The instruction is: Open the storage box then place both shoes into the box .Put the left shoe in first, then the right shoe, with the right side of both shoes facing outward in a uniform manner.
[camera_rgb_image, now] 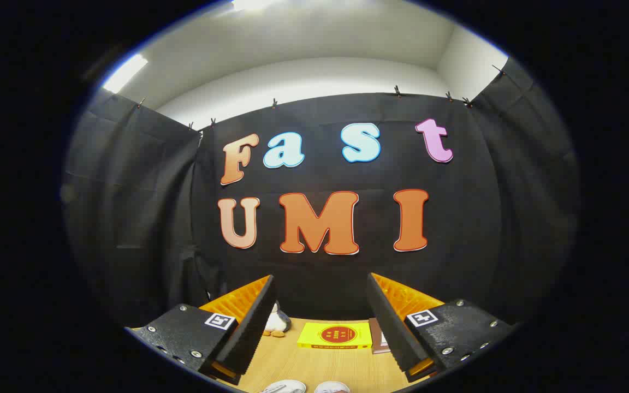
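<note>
- Tongs (pixel 320 327) gape wide, holding nothing, above the table (pixel 292 365).
- Shoes (pixel 306 387) at 6 o'clock, toes barely visible; likely light, soft: grip the heel collar.
- Yellow book (pixel 335 335) at 12 o'clock beyond.
</note>
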Available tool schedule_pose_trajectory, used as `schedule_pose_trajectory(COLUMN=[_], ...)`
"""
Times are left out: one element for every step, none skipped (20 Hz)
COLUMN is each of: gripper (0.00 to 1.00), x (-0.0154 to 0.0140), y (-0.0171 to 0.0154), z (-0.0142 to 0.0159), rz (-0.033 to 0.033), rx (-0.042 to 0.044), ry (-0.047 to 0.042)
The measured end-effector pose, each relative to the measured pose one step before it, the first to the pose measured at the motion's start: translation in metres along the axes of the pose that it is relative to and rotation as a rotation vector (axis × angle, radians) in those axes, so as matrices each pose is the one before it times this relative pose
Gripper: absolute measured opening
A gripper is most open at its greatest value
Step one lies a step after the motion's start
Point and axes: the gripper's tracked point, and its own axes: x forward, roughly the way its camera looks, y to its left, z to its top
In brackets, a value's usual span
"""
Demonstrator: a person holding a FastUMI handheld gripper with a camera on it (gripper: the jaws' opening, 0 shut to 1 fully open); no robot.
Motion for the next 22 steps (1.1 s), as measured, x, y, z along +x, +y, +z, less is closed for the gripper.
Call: schedule_pose_trajectory(gripper=[0.98, 0.99, 0.98, 0.99, 0.99, 0.99, 0.98, 0.98, 0.98, 0.98, 0.98, 0.98, 0.98, 0.98, 0.99, 0.98, 0.98, 0.98, 0.98, 0.98, 0.98, 0.98], x=[0.0007, 0.00035, 0.00047, -0.00001, 0.00081, 0.00086, 0.0007, 0.00123, -0.00001, 0.00067, 0.00055, 0.00028, -0.0005, 0.00095, 0.00089, 0.00045, 0.00073, 0.0009, 0.00019, 0.00015, 0.0019, 0.0014], y=[-0.00063, 0.00085, 0.00158, 0.00126, 0.00054, 0.00102, 0.00167, 0.00101, 0.00218, 0.00269, 0.00077, -0.00009, 0.00078, 0.00017, 0.0006, -0.00005, 0.00099, 0.00117, 0.00333, 0.00315, 0.00542, 0.00541], z=[-0.00067, -0.00003, 0.00098, 0.00082, 0.00105, -0.00214, -0.00128, -0.00299, -0.00082, 0.00022, 0.00082, 0.00242, 0.00236, 0.00074, -0.0011, -0.0013, -0.00389, -0.00698, -0.01181, -0.01195, -0.01225, -0.01106], rz=[-0.00043, 0.00103, 0.00408, 0.00138, 0.00025, 0.0019, 0.00178, 0.0024, 0.0054, 0.00569, 0.00237, -0.00016, 0.00204, 0.00041, 0.00125, -0.00008, 0.00161, 0.00295, 0.00681, 0.01086, 0.01683, 0.01898], rx=[0.00171, 0.00208, 0.00213, -0.0002, -0.00206, -0.00002, 0.0001, 0.00131, 0.00364, 0.00484, 0.00291, 0.00085, 0.00297, 0.00397, 0.00311, 0.00205, 0.00147, 0.00511, 0.01076, 0.01859, 0.02395, 0.02677], ry=[0.00161, 0.00025, -0.00318, -0.00641, -0.0032, -0.00062, 0.00302, 0.0057, 0.00389, -0.00027, -0.004, -0.0083, -0.00928, -0.00514, -0.00129, 0.00065, 0.0082, 0.01907, 0.03147, 0.03779, 0.04047, 0.03678])
